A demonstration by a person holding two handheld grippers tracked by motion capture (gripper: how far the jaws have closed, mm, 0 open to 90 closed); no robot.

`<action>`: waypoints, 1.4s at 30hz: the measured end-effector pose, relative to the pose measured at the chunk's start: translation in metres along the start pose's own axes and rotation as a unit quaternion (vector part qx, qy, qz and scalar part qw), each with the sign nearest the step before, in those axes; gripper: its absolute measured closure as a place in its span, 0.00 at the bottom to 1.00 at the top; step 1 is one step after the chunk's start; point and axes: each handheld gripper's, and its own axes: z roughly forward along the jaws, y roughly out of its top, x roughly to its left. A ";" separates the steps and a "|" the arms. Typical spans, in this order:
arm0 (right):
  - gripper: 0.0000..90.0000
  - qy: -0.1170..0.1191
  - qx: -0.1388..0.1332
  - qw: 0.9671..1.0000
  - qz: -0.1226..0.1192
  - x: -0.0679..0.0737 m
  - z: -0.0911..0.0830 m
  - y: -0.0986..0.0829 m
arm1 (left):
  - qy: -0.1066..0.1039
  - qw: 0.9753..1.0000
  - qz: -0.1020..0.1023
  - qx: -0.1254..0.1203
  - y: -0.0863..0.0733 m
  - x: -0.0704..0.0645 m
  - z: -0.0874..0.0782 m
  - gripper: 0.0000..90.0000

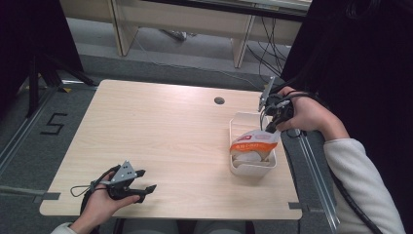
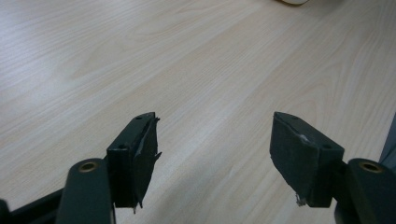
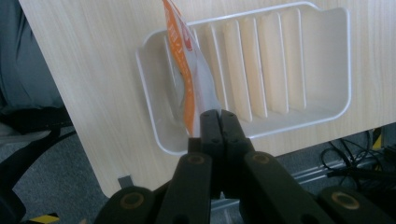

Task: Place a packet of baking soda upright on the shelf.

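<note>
An orange and white snack packet (image 1: 254, 144) hangs with its lower end inside a white slatted basket (image 1: 236, 127) at the table's right edge. My right gripper (image 1: 272, 126) is shut on the packet's top edge, above the basket. In the right gripper view the packet (image 3: 187, 74) dangles from my shut right gripper (image 3: 218, 113) over the basket (image 3: 327, 56), whose ribbed floor is bare on the far side. My left gripper (image 1: 146, 181) is near the table's front left, held by a hand, open; in the left gripper view my left gripper (image 2: 212, 154) spans bare tabletop.
The light wood table (image 1: 160, 126) has a small round cable hole (image 1: 219, 100) near its back edge. Wooden furniture legs and cables lie on the floor behind. A metal rail (image 1: 314, 170) runs along the table's right side.
</note>
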 end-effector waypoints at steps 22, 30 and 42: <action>0.70 0.014 -0.094 0.991 0.093 0.014 0.002 -0.006 | -0.002 1.000 0.008 0.005 0.000 0.001 0.000 0.35; 0.65 0.009 -0.156 0.980 0.120 0.033 0.004 0.013 | -0.003 1.000 0.003 0.000 0.000 0.000 0.000 0.35; 0.71 0.020 -0.200 0.977 0.077 0.079 0.035 0.041 | -0.002 1.000 0.001 0.000 0.000 -0.001 0.000 0.35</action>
